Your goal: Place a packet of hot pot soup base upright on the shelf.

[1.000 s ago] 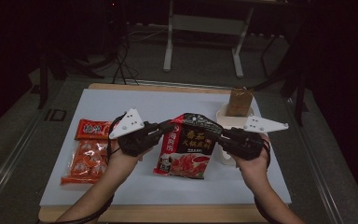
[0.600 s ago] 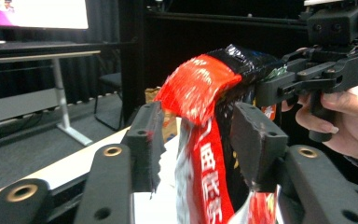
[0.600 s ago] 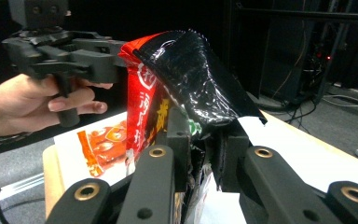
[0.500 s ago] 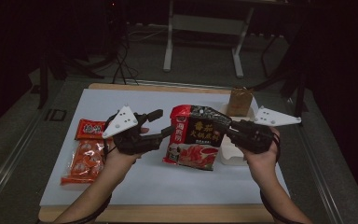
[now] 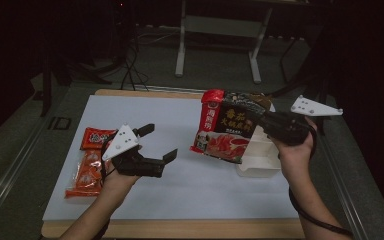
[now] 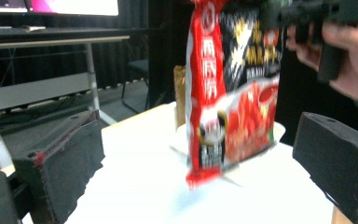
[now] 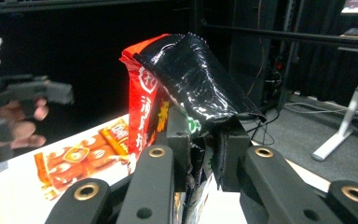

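1. High view: the right claw (image 5: 257,119) is clamped on the top edge of a red-and-black instant noodle packet (image 5: 226,128), holding it in the air above the right half of the white surface (image 5: 190,185), over a white box (image 5: 258,159) near the right edge. The left claw (image 5: 157,142) has just been opening; its jaws stand wide apart with nothing between them. Two orange snack packets (image 5: 87,162) lie near the left edge.
2. Left gripper view: the left claw (image 6: 200,163) gapes, and the noodle packet (image 6: 233,88) hangs beyond it, clear of the surface (image 6: 144,186).
3. Right gripper view: the right claw (image 7: 200,149) pinches the crumpled top of the noodle packet (image 7: 186,74); the snack packets (image 7: 84,151) lie below.
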The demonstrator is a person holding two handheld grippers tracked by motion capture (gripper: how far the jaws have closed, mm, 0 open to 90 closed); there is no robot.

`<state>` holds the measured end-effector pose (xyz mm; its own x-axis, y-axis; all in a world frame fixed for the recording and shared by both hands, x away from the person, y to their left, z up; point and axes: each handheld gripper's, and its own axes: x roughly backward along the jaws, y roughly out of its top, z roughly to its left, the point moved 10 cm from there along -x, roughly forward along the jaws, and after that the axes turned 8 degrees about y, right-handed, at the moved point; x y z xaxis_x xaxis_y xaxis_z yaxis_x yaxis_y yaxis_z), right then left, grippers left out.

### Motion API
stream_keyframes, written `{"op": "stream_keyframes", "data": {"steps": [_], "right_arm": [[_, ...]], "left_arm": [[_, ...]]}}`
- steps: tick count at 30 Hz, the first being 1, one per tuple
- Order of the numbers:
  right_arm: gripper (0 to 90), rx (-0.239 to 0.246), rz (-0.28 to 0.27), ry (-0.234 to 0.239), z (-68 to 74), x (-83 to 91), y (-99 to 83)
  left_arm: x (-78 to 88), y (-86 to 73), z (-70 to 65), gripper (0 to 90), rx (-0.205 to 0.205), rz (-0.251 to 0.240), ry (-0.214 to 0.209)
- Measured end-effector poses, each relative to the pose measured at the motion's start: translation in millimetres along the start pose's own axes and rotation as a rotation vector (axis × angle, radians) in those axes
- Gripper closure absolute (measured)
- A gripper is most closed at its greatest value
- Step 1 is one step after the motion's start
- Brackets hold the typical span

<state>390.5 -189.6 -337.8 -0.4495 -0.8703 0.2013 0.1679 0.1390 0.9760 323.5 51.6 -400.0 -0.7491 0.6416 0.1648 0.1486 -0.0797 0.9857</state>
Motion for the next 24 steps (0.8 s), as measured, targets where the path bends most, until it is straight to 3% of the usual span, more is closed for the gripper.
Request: {"op": "stream_keyframes", "data": {"steps": [4, 9, 13, 16, 24], "right_arm": [[78.9, -0.012, -0.021, -0.023, -15.1, 5.7, 2.1], [78.9, -0.014, -0.03, -0.062, -30.9, 14.2, 4.2], [78.9, -0.016, -0.037, -0.099, -44.6, 22.7, 6.5], [78.8, -0.014, -0.037, -0.122, -54.9, 29.0, 7.3], [78.5, -0.042, -0.041, -0.187, -87.4, 46.6, 0.2]], "left_arm": [[2.2, -14.2, -2.1, 2.5, -0.019, 0.001, -0.033], [3.5, -31.8, -1.3, 2.5, -0.061, -0.005, -0.03], [5.5, -47.6, -0.8, 2.5, -0.04, 0.02, -0.045], [8.3, -56.5, 0.7, 2.5, -0.062, 0.041, -0.035], [15.4, -70.2, 3.6, 2.6, -0.038, 0.042, -0.039]]}}
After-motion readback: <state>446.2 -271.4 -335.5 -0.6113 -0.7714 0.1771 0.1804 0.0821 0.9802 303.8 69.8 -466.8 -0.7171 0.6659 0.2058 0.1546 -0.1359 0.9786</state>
